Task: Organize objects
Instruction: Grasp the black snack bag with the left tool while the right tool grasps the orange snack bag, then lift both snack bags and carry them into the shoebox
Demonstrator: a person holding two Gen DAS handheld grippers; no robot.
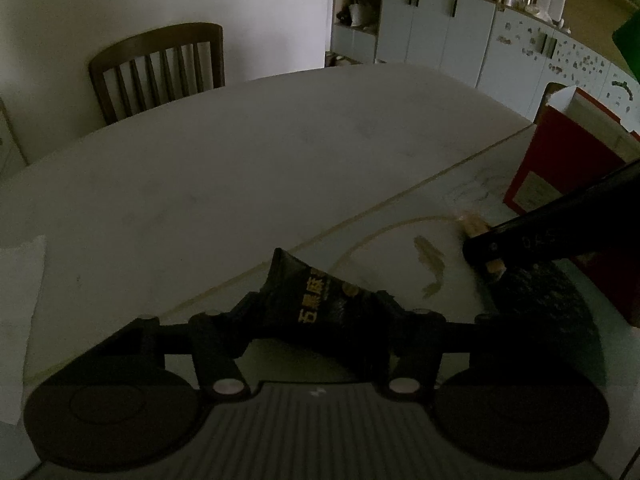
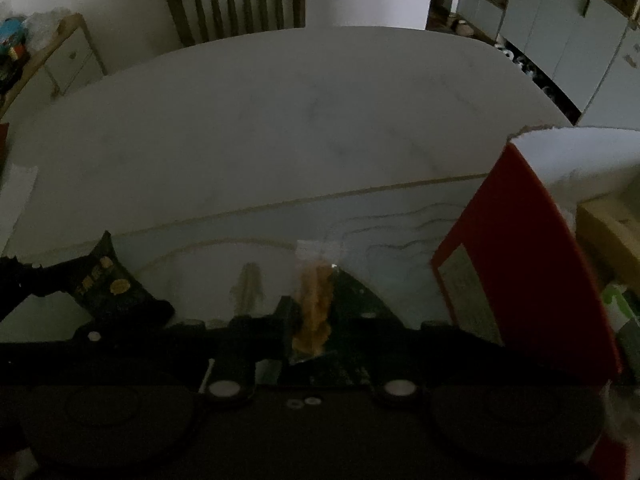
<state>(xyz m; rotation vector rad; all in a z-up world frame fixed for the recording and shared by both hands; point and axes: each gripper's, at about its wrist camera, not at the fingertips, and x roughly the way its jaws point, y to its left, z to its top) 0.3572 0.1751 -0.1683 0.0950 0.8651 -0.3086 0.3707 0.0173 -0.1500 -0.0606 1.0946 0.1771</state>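
Note:
My left gripper (image 1: 320,312) is shut on a black snack packet (image 1: 316,300) with gold characters, held just above the table; the same black packet (image 2: 108,288) shows at the left of the right wrist view. My right gripper (image 2: 310,320) is shut on a clear packet of tan snack pieces (image 2: 314,304). In the left wrist view the right gripper (image 1: 486,254) reaches in from the right with the clear packet (image 1: 474,226) sticking out of its tip. A red open-topped box (image 2: 520,276) stands just right of both grippers, also visible as the red box (image 1: 568,164).
The white oval table (image 1: 240,152) has a pale glass-like mat (image 2: 280,260) at its near part. A wooden chair (image 1: 160,68) stands at the far side. White paper (image 1: 20,320) lies at the left edge. Grey cabinets (image 1: 440,32) line the back right. A dark round pad (image 1: 540,292) lies under the right gripper.

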